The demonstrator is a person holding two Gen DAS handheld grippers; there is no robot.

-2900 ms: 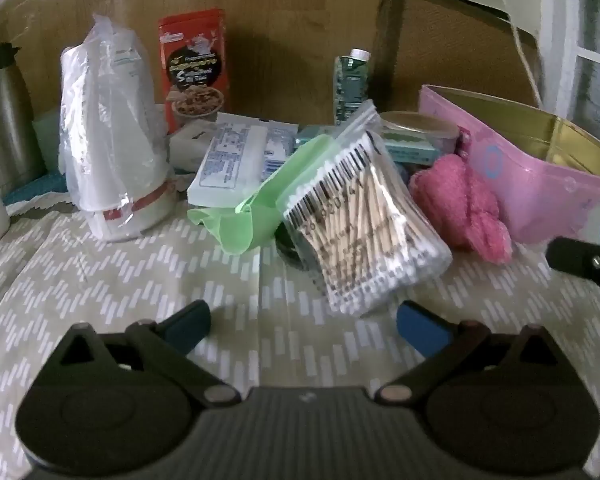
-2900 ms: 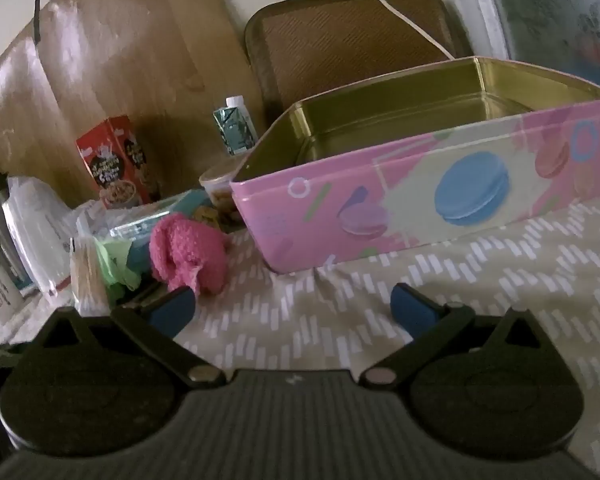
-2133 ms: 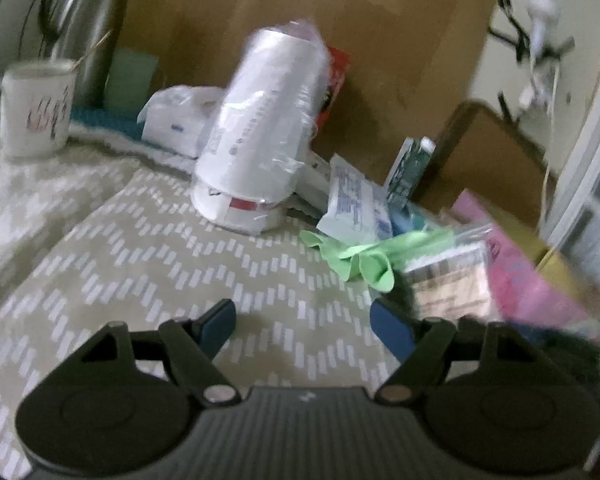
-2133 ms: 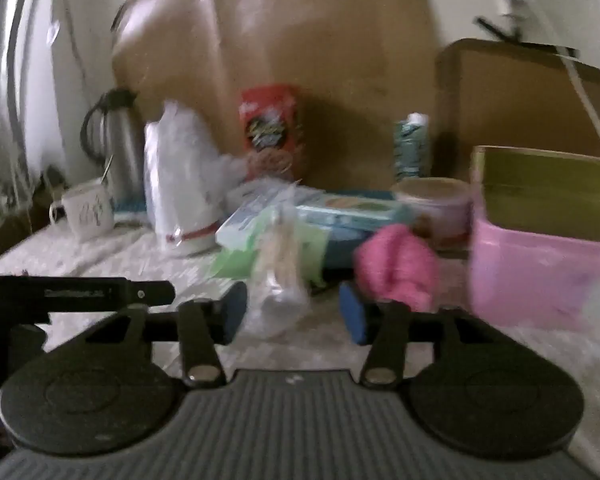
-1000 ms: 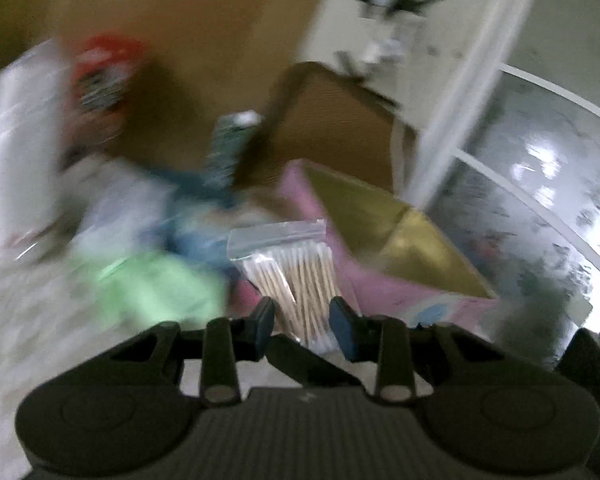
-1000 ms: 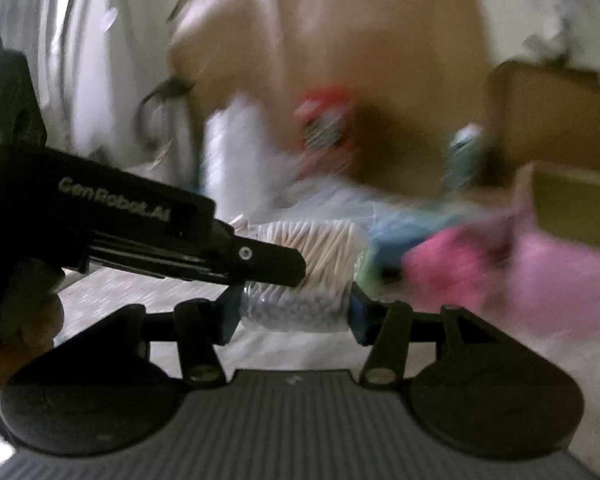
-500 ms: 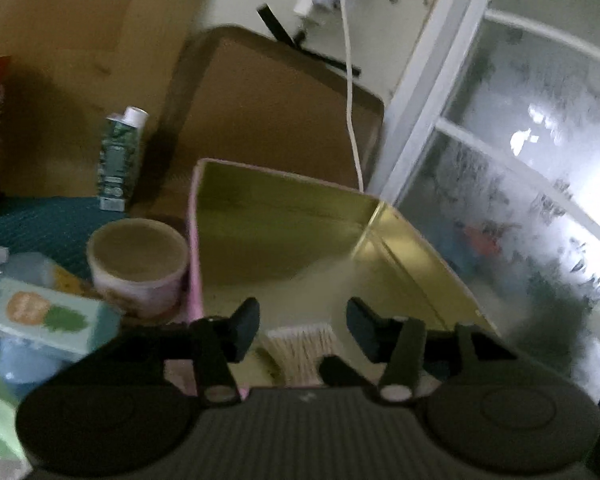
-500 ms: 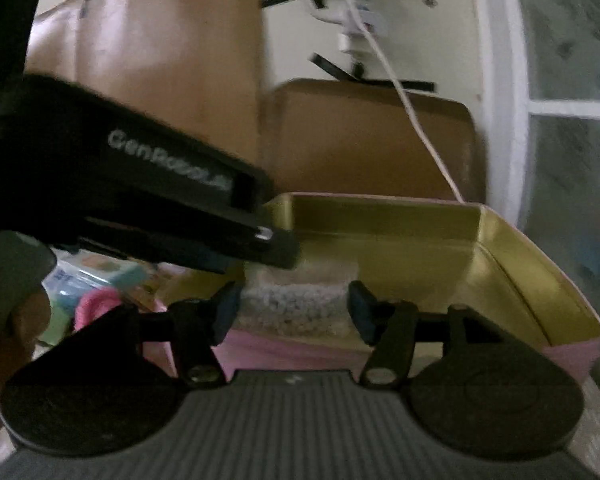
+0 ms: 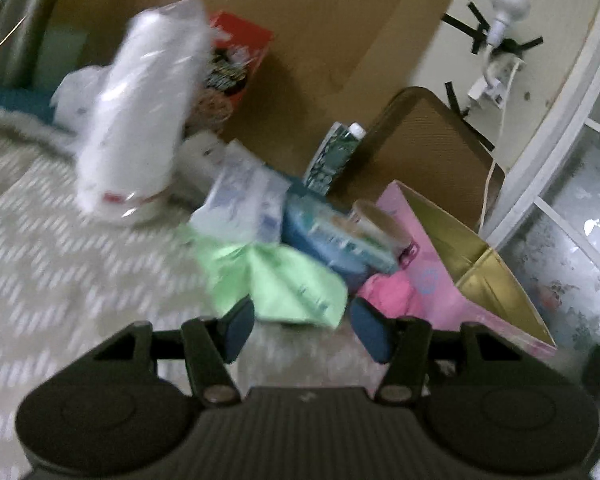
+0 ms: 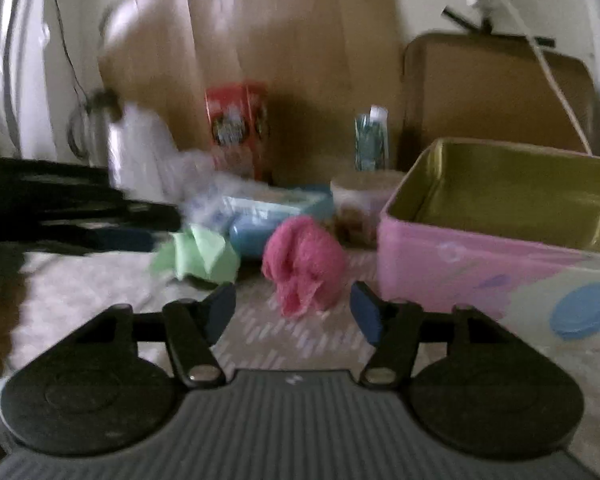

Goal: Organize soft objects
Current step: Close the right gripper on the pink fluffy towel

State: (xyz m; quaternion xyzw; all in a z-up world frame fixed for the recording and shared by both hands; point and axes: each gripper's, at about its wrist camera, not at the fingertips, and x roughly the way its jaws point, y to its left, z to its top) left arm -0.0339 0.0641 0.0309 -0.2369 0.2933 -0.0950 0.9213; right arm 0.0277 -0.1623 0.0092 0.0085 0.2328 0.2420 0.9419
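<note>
A green cloth (image 9: 276,280) lies crumpled on the patterned tablecloth, just ahead of my open, empty left gripper (image 9: 302,330). A fluffy pink cloth (image 10: 304,266) sits just ahead of my open, empty right gripper (image 10: 292,312), left of the pink tin box (image 10: 480,264) with its gold inside. The pink cloth (image 9: 388,294) and the tin (image 9: 452,292) also show in the left wrist view. The green cloth (image 10: 204,256) shows left of the pink one in the right wrist view. The left gripper's body is the dark shape at the left of the right wrist view. Both views are blurred.
Behind the cloths lie a wrapped stack of paper cups (image 9: 140,128), a tissue pack (image 9: 244,204), blue packets (image 9: 332,240), a paper cup (image 10: 364,204), a red box (image 10: 236,128) and a small carton (image 10: 372,138). A brown board stands behind them.
Both grippers let go of the cotton swab bag over the tin and pulled back left. Both now stand open near the green and pink cloths.
</note>
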